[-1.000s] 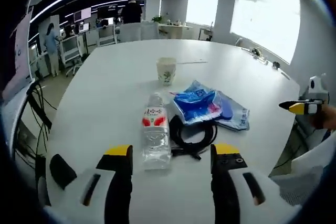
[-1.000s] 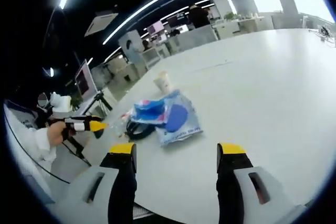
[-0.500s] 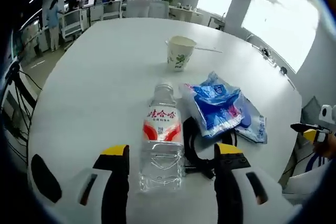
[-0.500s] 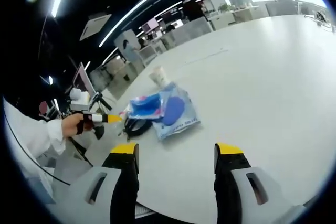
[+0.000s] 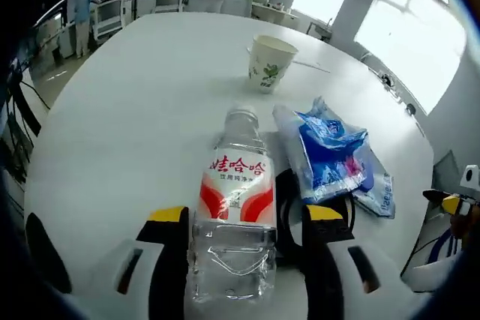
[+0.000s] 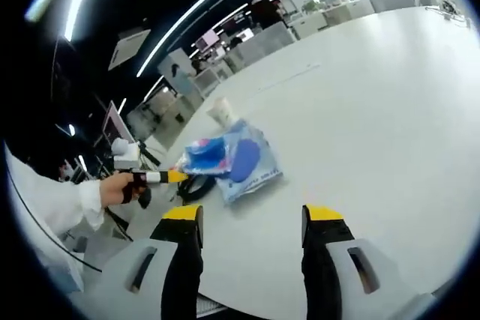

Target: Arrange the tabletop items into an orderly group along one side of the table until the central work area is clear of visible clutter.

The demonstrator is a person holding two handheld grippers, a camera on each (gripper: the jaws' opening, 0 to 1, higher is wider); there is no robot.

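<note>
On the white table [image 5: 112,125], seen from the left gripper view, a clear water bottle [image 5: 234,226] with a red and white label lies on its side, its base between the yellow-tipped jaws of the left gripper [image 5: 244,219] and its cap end pointing away toward a paper cup [image 5: 270,62]. The jaws stand apart on either side of the bottle, and whether they press on it cannot be told. Just beside the bottle lies a coiled black cable [image 5: 289,211], and partly over the cable sits a blue and white plastic bag [image 5: 330,155]. The cup stands upright, apart from the bottle's cap. In the right gripper view, the right gripper [image 6: 251,219] hovers released above bare table, jaws spread with nothing between them, well apart from the bag [image 6: 229,159] and the cup [image 6: 222,112] beyond it
</note>
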